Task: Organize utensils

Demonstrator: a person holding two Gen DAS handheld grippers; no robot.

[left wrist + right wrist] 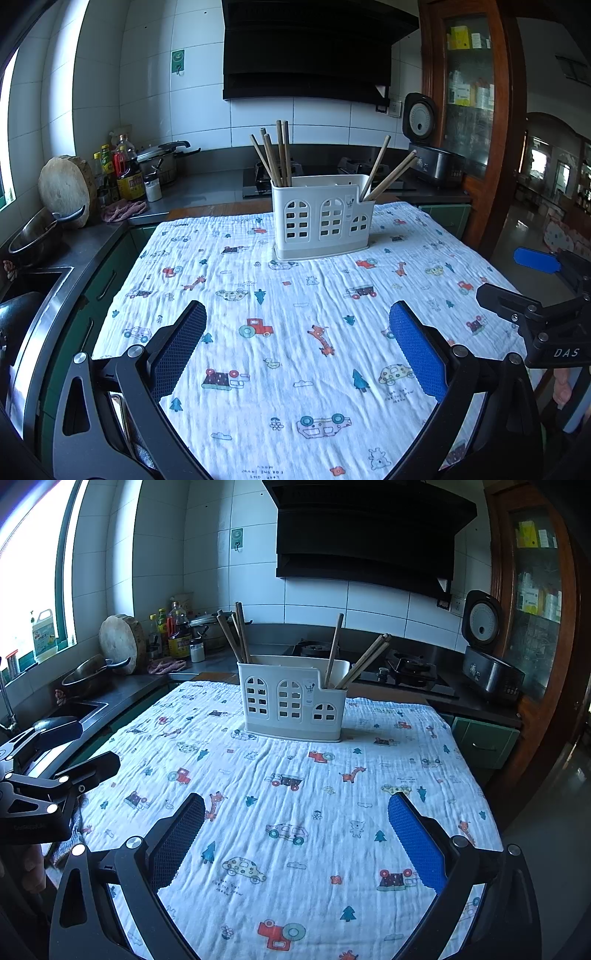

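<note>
A white plastic utensil holder (321,218) with arched window cut-outs stands upright at the far end of the table; it also shows in the right wrist view (293,701). Several wooden chopsticks (279,155) stand in its left compartment and a few chopsticks (388,173) lean in its right compartment. My left gripper (299,343) is open and empty, above the cloth, well short of the holder. My right gripper (295,834) is open and empty, also short of the holder. The right gripper shows at the right edge of the left view (535,280).
A white cloth (295,332) printed with cartoon vehicles covers the table. A counter on the left holds a pan (37,236), a round wooden board (66,188) and bottles (125,170). A stove (406,668) and rice cooker (487,653) stand behind.
</note>
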